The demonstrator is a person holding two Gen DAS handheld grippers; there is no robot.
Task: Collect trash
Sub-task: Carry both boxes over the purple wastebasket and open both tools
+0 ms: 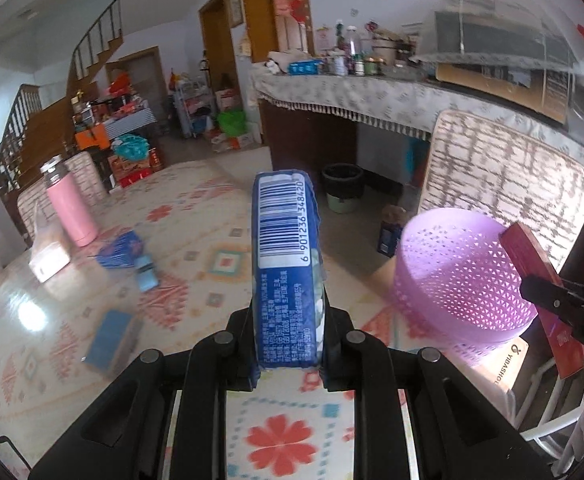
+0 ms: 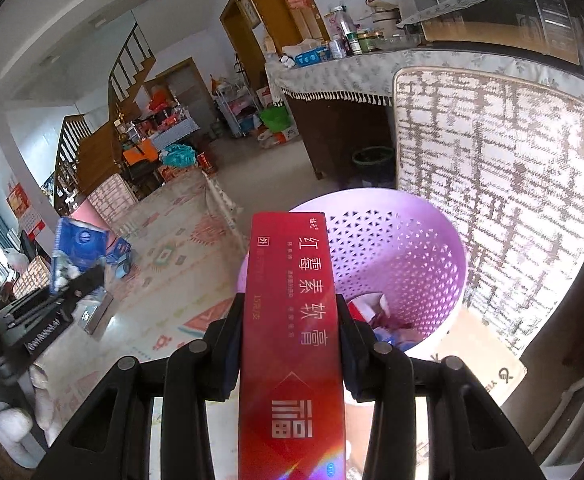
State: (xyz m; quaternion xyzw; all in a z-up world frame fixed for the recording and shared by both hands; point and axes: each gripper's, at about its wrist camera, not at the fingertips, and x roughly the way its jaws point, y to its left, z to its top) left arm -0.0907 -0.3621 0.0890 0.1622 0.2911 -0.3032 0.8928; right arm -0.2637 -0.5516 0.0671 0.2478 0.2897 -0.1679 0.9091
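Left tongs (image 1: 288,344) grip blue box (image 1: 286,256); right tongs (image 2: 292,352) grip red box (image 2: 292,320); trash in purple basket (image 2: 432,248).

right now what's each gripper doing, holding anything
Left gripper: shut on the blue barcode box.
Right gripper: shut on the red ointment box, beside the purple basket.

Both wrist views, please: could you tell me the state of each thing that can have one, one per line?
left gripper: shut on blue box, held above the table.
right gripper: shut on red box, at the basket's rim.
purple basket: upright, open, some trash at the bottom.
pink flask: upright, lid on.
dark bin: upright on the floor, lined with a bag.
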